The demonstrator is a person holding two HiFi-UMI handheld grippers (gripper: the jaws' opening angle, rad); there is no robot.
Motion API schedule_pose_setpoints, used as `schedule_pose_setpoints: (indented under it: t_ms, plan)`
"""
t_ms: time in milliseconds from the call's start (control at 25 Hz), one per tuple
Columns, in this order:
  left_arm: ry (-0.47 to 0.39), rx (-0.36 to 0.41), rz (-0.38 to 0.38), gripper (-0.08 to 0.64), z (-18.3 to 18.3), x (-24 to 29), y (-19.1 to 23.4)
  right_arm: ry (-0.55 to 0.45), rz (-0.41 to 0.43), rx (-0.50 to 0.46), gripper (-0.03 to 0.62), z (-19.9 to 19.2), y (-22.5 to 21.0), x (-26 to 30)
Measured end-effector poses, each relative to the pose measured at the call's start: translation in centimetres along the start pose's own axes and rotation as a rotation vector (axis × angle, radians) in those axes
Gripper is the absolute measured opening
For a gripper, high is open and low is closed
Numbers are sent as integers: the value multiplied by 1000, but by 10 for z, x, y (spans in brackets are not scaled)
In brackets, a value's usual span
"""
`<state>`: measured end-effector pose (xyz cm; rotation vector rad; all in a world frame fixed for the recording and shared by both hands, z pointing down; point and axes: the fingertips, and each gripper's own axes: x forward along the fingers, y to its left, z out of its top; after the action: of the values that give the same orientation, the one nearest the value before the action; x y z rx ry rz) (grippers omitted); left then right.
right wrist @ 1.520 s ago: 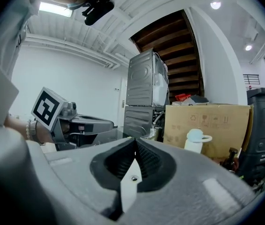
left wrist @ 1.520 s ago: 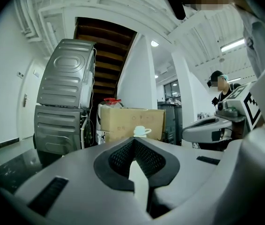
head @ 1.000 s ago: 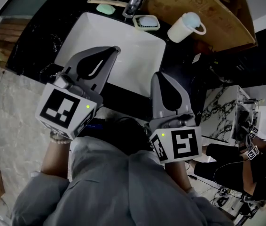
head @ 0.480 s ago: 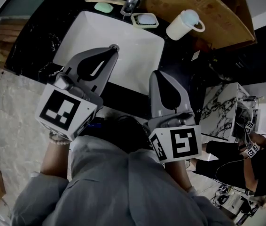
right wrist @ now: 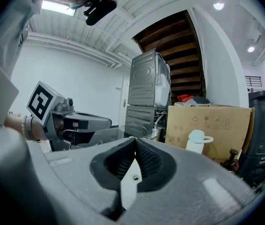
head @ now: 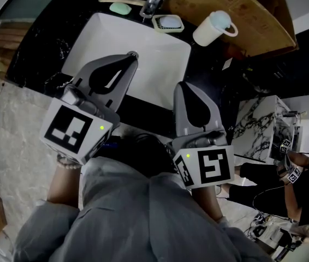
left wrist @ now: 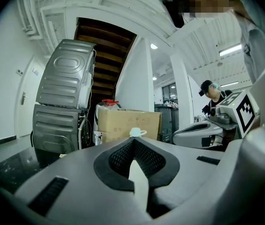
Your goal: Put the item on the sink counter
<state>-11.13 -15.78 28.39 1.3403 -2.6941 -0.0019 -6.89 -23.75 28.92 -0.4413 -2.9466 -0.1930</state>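
A white lidded cup [head: 215, 28] with a handle stands on the black sink counter [head: 206, 78], behind and to the right of the white basin [head: 160, 59]. It also shows in the left gripper view as a small cup [left wrist: 135, 132] and in the right gripper view as the cup [right wrist: 197, 142] in front of a cardboard box. My left gripper [head: 132, 55] hangs over the basin, shut and empty. My right gripper [head: 184, 85] hovers at the basin's near right edge, also shut with nothing in it. Both grippers are well short of the cup.
A faucet [head: 153, 1], a soap dish [head: 168, 23], a green soap [head: 120, 7] and a long stick-like item [head: 123, 1] line the back of the counter. A large cardboard box [head: 236, 10] stands behind the cup. A person [head: 296, 195] sits at the right.
The head view has shifted a little. Both grippers stay in place and shut.
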Motion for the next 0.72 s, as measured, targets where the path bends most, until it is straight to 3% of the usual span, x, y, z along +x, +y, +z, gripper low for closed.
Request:
schedule_pose_setpoints:
  t_ms: [720]
  plan:
    - [-15, -20, -8, 6, 4, -3, -4, 7, -10, -6, -3, 0, 1, -6]
